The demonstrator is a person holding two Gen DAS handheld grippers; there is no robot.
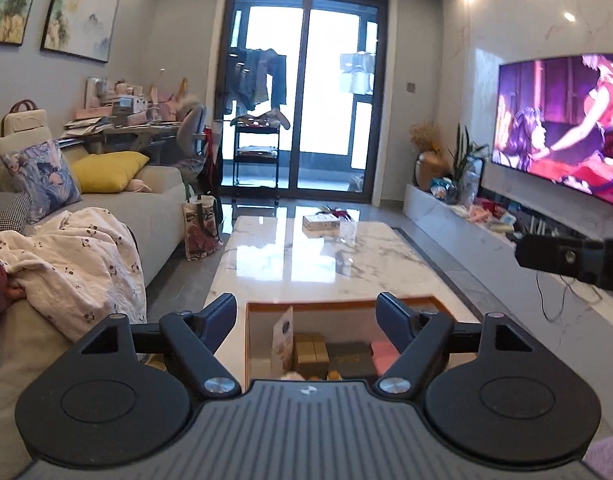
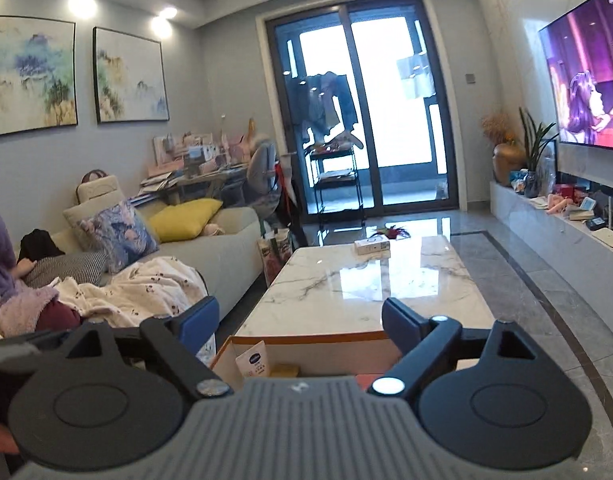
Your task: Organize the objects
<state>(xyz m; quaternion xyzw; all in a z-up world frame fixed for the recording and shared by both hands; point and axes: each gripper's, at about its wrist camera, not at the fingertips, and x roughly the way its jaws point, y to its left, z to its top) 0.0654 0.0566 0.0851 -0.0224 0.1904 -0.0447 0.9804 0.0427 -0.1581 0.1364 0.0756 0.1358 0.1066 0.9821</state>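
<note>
Left wrist view: our left tongs (image 1: 306, 318) and right tongs (image 2: 300, 320) gape, released, above the orange box (image 1: 262, 305). Its stiff, light cartons (image 1: 311, 354) we would pinch across flat sides.

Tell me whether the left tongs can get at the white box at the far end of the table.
Probably not from here: the left tongs hang open over the orange-rimmed box, and the white box lies across the bare table.

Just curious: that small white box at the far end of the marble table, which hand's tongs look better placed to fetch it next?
Probably right. Both tongs, left and right, gape empty over the orange-rimmed box, but the white box sits nearer the right view's centre.
</note>
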